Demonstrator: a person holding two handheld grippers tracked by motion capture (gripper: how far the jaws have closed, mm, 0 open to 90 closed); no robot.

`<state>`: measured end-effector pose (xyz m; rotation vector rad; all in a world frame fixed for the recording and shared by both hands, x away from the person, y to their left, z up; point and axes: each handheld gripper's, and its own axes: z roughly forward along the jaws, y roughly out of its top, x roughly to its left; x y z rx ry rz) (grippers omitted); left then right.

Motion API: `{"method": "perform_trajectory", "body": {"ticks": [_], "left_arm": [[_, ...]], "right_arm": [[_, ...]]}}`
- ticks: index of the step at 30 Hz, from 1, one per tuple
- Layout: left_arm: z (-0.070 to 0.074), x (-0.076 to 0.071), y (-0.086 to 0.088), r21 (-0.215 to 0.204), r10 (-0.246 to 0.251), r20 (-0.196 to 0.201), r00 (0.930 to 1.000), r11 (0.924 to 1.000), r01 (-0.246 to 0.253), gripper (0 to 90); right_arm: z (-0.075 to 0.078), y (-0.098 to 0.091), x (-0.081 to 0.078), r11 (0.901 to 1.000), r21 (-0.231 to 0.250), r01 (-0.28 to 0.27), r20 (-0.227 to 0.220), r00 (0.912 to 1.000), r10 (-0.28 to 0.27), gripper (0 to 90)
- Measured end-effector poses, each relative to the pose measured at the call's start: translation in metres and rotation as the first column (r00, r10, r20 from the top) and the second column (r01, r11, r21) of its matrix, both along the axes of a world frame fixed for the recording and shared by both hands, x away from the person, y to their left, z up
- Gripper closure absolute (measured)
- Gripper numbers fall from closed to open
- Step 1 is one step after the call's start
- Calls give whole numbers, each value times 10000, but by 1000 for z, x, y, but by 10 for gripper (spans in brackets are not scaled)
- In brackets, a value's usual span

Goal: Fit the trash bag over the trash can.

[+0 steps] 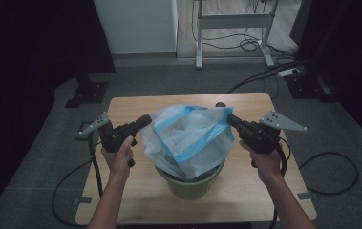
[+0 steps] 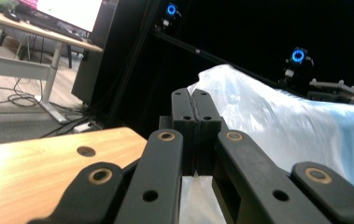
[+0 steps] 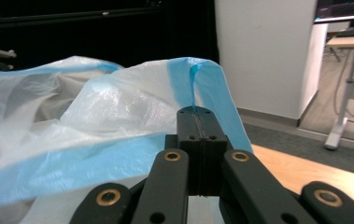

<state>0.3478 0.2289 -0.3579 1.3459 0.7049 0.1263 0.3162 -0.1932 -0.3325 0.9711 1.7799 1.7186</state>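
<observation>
The high view looks forward and down from above the tabletop [image 1: 135,107]. Each gripper view rides low and close, facing across toward the other side. All three share the bag [image 1: 193,138] at centre.

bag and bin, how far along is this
Done: both tools have pinched the bag rim, left tool and right tool on opposite sides. In hand: the bag hangs spread over the green bin. Left: apparently seating the rim on the bin and letting go.

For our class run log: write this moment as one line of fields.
left tool: shut on bag | right tool: shut on bag | bag: rim stretched above green bin | table: wooden
</observation>
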Motion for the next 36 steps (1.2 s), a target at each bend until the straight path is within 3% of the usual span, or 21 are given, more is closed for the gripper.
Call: {"method": "perform_trajectory", "body": {"ticks": [6,11,18,21,22,23,26,29,36], "left_arm": [[14,4,8,-320,-133,289,9995,9994,142,895],[10,-18,15,27,-477,456,9978,9989,476,894],[-12,-50,26,460,-813,110,9966,9957,808,894],[-27,-68,33,503,-1049,-84,9944,9932,1052,893],[-27,-68,33,503,-1049,-84,9944,9932,1052,892],[-35,-75,34,508,-1102,-218,9937,9925,1112,892],[-43,-81,35,542,-1213,-330,9921,9909,1230,891],[-52,-87,36,780,-1199,-449,9918,9893,1232,890],[-75,-92,37,1133,-1108,-1058,9882,9860,1227,888]], "right_arm": [[17,-12,5,9989,279,367,293,9989,-376,893],[20,-20,-18,9994,201,284,602,9977,-295,892],[-5,-35,-49,9994,335,20,37,10000,-21,892],[-25,-43,-78,9982,200,-569,-211,9981,573,893],[-25,-43,-78,9982,200,-569,-211,9981,573,893],[-34,-46,-90,9970,-4,-775,-233,9967,774,893],[-45,-49,-101,9951,109,-981,-488,9939,985,892],[-59,-49,-114,9939,-7,-1102,-525,9925,1100,893],[-100,-54,-115,9955,173,-936,-1369,9860,951,893]]}}
